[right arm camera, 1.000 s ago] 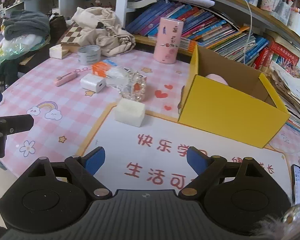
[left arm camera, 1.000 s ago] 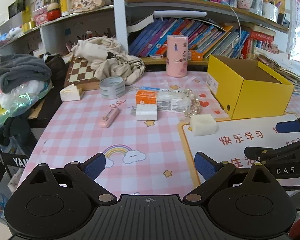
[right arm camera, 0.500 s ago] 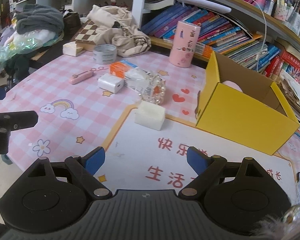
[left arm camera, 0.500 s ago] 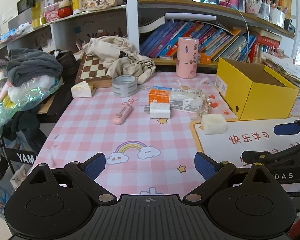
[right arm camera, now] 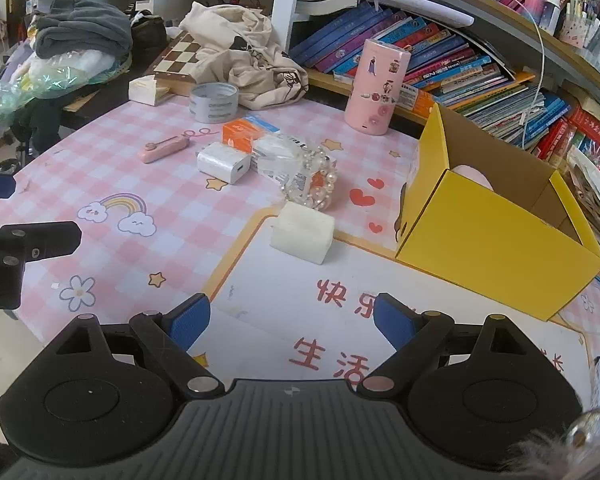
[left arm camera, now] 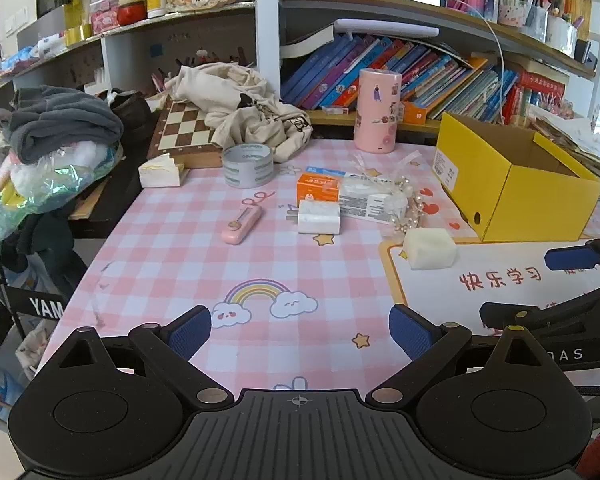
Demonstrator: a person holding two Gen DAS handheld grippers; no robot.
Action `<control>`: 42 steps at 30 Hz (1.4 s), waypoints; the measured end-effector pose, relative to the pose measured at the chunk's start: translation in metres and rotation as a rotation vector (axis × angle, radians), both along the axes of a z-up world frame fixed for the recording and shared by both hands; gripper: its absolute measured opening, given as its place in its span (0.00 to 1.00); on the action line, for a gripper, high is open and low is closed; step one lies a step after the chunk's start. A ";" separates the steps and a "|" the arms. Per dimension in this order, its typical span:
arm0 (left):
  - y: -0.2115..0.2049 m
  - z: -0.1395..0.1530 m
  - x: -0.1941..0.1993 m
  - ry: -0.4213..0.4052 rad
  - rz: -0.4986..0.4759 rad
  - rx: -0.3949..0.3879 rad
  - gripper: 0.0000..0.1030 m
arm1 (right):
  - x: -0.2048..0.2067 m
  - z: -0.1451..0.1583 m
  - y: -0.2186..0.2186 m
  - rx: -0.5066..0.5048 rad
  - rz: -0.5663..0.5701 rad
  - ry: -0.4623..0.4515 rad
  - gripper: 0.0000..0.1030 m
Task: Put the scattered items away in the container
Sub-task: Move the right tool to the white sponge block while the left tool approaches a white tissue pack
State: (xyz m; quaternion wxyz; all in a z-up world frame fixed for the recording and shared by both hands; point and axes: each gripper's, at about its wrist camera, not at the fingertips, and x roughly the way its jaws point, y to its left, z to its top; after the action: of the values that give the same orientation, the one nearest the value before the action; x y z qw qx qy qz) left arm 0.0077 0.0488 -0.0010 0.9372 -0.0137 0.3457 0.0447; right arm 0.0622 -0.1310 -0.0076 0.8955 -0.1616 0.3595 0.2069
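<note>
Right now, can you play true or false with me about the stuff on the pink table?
1. The yellow box is open on top. True.
2. The white sponge block is inside the box. False: it lies on the table mat, outside the box.
3. The right gripper holds the tape roll. False: its jaws are open and empty; the tape sits far back.
4. The pink cylinder stands upright. True.
5. The white charger lies beside the orange carton. True.
</note>
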 end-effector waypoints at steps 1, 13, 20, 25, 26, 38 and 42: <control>0.000 0.000 0.002 0.000 0.002 -0.002 0.95 | 0.002 0.000 0.000 -0.001 0.004 0.000 0.86; -0.002 -0.009 0.029 0.024 0.019 -0.024 0.95 | 0.038 -0.011 0.003 -0.011 0.049 0.044 0.78; -0.002 -0.018 0.051 0.059 0.030 -0.030 0.95 | 0.059 -0.022 0.007 -0.023 0.079 0.083 0.76; -0.003 -0.023 0.068 0.077 0.031 -0.025 0.95 | 0.075 -0.030 0.010 -0.028 0.090 0.103 0.76; -0.003 -0.024 0.071 0.080 0.030 -0.023 0.95 | 0.079 -0.032 0.010 -0.028 0.090 0.107 0.76; -0.002 -0.040 0.118 0.112 0.027 -0.001 0.95 | 0.113 -0.048 0.019 -0.026 0.106 0.151 0.76; -0.002 -0.047 0.135 0.114 0.021 0.010 0.94 | 0.122 -0.052 0.022 -0.022 0.117 0.165 0.76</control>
State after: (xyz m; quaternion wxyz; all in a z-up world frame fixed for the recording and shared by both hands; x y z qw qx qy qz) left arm 0.1431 0.0464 -0.0478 0.9155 -0.0099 0.3982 0.0571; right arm 0.1844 -0.1093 -0.0598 0.8474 -0.1745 0.4241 0.2675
